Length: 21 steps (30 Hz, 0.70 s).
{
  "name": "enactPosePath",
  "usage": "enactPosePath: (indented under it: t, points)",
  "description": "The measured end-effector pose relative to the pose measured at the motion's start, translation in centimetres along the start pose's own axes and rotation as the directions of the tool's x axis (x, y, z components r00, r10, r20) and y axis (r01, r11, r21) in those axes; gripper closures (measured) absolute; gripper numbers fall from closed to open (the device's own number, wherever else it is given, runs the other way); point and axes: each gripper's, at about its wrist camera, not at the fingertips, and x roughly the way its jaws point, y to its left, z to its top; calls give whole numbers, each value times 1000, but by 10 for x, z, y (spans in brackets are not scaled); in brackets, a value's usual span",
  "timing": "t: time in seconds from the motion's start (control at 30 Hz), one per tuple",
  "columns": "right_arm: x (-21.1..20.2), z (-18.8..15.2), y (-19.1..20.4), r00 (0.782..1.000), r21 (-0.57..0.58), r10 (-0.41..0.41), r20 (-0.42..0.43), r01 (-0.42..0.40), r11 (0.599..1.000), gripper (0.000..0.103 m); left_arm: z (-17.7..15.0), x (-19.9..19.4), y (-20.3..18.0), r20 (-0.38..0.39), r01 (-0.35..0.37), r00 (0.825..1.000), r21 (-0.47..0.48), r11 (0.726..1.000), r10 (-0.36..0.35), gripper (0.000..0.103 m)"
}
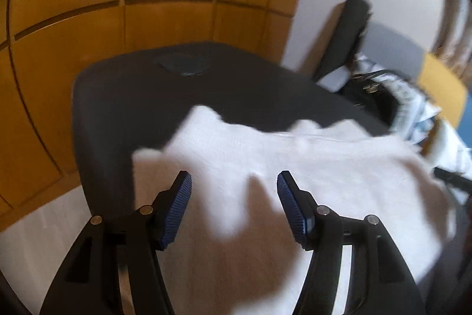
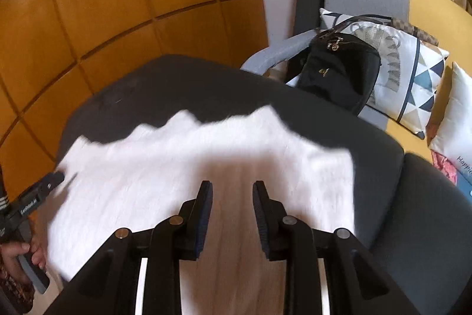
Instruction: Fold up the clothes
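White cloth [image 2: 206,167] lies spread over a dark grey upholstered seat [image 2: 183,84], its long axis running side to side across the seat, parallel to the far edge. Its wavy far hem stops short of that edge, leaving a band of bare grey, while the near part of the cloth passes under both tools; the fabric is blurred in both views, so its exact shape cannot be told.

Left tongs [image 1: 234,197] hover above the cloth with blue ribbed pads [image 1: 177,211] set wide apart, gripping nothing. Right tongs [image 2: 232,197] stand likewise parted over the middle of the cloth, with fabric showing in the gap between them.

In the right wrist view, a hand [image 2: 20,259] at the seat's left edge holds the handle of the left tool, whose tip reaches the cloth's left end; small white lettering on it is too blurred to read.

Beyond the seat's right side, a black handbag [image 2: 339,70] with gold hardware leans against a patterned cushion [image 2: 413,73]. A white cushion [image 2: 454,132] at the far right bears writing that begins "Happi". Orange wood panelling [image 2: 118,5] rises behind.
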Motion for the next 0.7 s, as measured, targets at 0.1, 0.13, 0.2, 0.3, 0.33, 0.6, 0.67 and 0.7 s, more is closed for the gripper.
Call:
enactPosePath:
  t: [0.1,0.13,0.2,0.3,0.33,0.6,0.67,0.7]
  points:
    - [-27,-21,12,1000,-33,18,12,-18,999,76,-17,-17,-23,33,-15,999,113,993,11,39]
    - [-32,-30,18,1000,-52,19,10,-18,998,76,-21,-16,-28,30,-37,999,157,987,33,39]
    - [-27,-43,29,1000,-112,-13,-19,11,994,76,-28,-9,-36,13,-89,996,238,967,88,39]
    - [-9,-54,35,993,-188,-109,-44,99,977,76,-35,-1,-34,-11,-101,994,260,960,107,38]
    - [-5,-54,34,992,-193,-123,-33,114,975,76,-37,1,-32,-14,-95,995,250,964,101,38]
    - [-18,-49,25,996,-34,-83,-26,83,996,75,-34,-24,-25,-33,-74,996,175,982,81,37]
    - [-29,-53,31,999,-24,-42,-7,42,999,74,-36,-31,-17,-28,-98,994,140,985,103,37]
    - [-31,-56,34,999,-32,-37,-8,37,999,74,-39,-32,-13,-34,-123,991,126,984,128,37]
